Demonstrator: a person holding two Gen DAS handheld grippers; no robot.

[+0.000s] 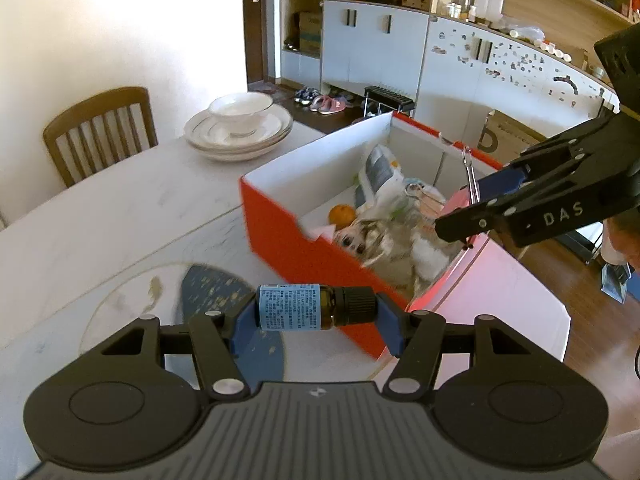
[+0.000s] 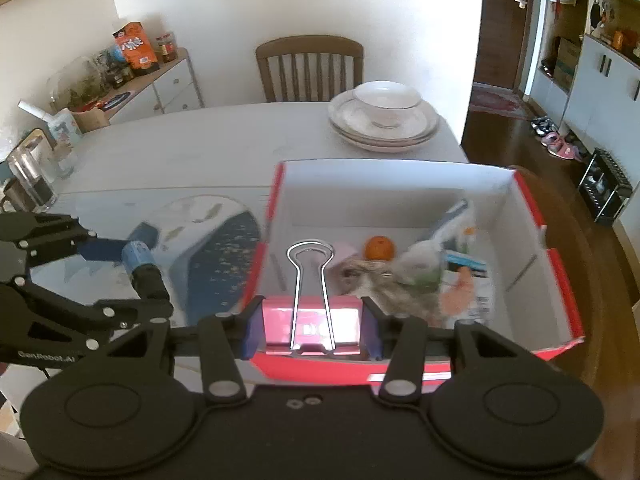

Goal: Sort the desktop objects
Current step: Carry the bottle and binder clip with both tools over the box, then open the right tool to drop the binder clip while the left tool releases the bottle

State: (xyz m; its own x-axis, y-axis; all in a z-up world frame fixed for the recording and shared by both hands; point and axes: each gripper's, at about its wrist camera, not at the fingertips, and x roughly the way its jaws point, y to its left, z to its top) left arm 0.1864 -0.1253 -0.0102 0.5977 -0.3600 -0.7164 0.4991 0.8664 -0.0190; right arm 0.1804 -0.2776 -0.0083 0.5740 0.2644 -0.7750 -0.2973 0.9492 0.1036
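The left gripper (image 1: 316,314) clamps a small brown bottle (image 1: 304,307) just outside the red box (image 2: 532,216); the right gripper (image 2: 313,326) grips a pink binder clip (image 2: 312,320), seemingly over its near wall (blur hides clearance). Clear the rim before releasing.

Bright daylight; white wall (image 1: 100,20) overexposed. Motion blur on red box (image 2: 400,368) contents. Strong fisheye bending at edges.
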